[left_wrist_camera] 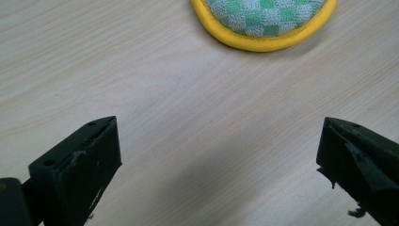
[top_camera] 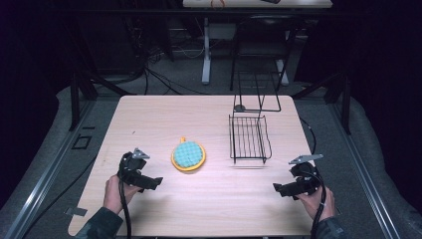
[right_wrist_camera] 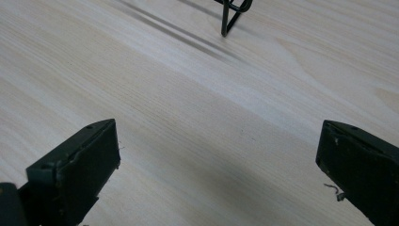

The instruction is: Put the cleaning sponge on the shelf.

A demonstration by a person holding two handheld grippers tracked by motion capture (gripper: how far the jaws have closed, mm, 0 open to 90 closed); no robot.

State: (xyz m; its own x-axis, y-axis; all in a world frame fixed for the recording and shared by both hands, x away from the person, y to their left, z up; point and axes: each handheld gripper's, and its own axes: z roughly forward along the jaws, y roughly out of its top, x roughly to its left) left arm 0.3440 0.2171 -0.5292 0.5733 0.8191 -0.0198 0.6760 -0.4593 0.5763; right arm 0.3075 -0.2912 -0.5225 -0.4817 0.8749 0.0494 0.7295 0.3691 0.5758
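One round pot holder [top_camera: 188, 156], teal-green checked cloth, yellow rim, lying flat

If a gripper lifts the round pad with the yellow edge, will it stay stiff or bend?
The round pad looks like quilted cloth with a sewn yellow rim, so it probably bends when lifted by one edge. It lies flat on the table, so rolling is unlikely. It seems light for its size.

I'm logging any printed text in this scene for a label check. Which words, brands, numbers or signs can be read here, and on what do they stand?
No readable text in these pictures.
Round pot holder: a green and white check with a yellow rim, no label.
Wire rack: bare black wire.
Wooden table: plain grain, no markings.
Left gripper and right gripper: plain black jaws standing wide apart, no print.
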